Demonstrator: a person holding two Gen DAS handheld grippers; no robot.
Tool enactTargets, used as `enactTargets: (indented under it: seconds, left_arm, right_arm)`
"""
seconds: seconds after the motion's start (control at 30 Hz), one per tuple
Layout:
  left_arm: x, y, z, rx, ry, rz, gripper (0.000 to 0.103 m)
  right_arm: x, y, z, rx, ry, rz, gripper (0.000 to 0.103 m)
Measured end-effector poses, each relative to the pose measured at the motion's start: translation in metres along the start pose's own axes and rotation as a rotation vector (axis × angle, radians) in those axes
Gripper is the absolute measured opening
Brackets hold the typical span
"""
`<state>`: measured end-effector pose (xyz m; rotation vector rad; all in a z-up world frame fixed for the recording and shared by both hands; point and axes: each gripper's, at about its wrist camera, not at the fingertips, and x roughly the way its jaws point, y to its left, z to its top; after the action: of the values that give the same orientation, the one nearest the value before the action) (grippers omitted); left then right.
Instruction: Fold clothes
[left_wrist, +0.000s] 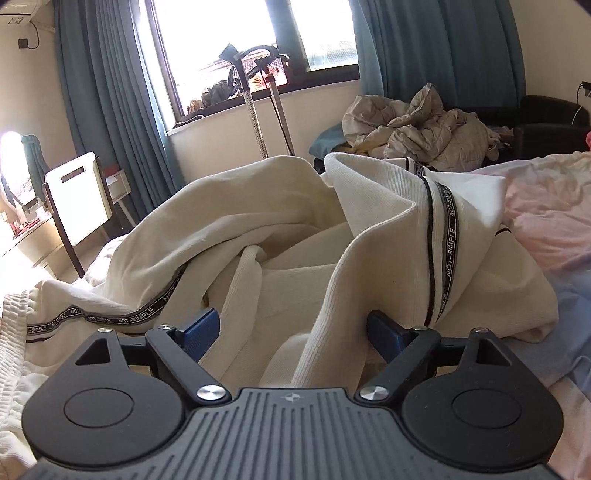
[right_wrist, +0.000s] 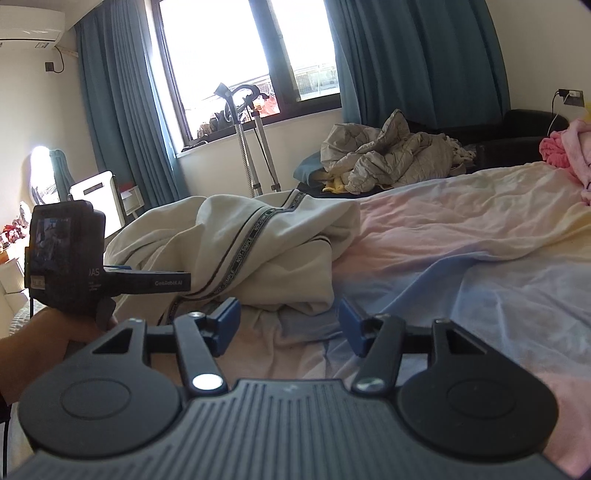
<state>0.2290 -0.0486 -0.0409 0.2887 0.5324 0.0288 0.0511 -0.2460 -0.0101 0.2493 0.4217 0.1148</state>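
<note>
We have barely begun: the cream trousers (left_wrist: 258, 229) lie crumpled near the bed's (right_wrist: 461, 258) left edge, unfolded. Our left gripper (left_wrist: 291, 328) is wide open around a raised fold, not clamped; our right gripper (right_wrist: 290, 321) hangs open and empty over the sheet just beside them

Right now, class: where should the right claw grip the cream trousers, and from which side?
Grip the low bunched edge of the cream trousers nearest the open right claw, coming straight ahead along the bedsheet. That fold lies flat and exposed; the left claw already straddles the raised ridge.
</note>
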Motion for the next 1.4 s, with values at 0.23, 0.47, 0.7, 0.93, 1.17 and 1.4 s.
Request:
enactTargets:
  seconds: [0.23, 0.47, 0.7, 0.93, 1.17, 1.4]
  left_arm:
    - [0.001, -0.008, 0.009, -0.007, 0.005, -0.075, 0.005]
    - [-0.06, -0.001, -0.002, 0.004, -0.043, -0.19, 0.003]
    - [-0.107, 0.003, -0.044, -0.028, -0.036, -0.281, 0.003]
    - [-0.116, 0.01, -0.067, -0.155, -0.072, -0.285, 0.007]
    - [-0.115, 0.034, -0.059, -0.29, -0.141, -0.266, 0.076]
    - [-0.044, 0.03, -0.005, -0.348, -0.049, -0.352, 0.075]
  right_arm:
    - [0.015, -0.009, -0.006, 0.025, 0.044, 0.015, 0.06]
    - [0.014, -0.016, -0.004, 0.061, 0.046, 0.019, 0.06]
    - [0.002, -0.012, -0.003, 0.054, 0.035, 0.019, 0.06]
    - [-0.003, -0.007, -0.002, 0.043, 0.036, 0.012, 0.06]
    - [-0.007, -0.004, 0.0, 0.042, 0.025, 0.006, 0.061]
    - [-0.006, -0.018, 0.009, 0.089, -0.009, -0.01, 0.063]
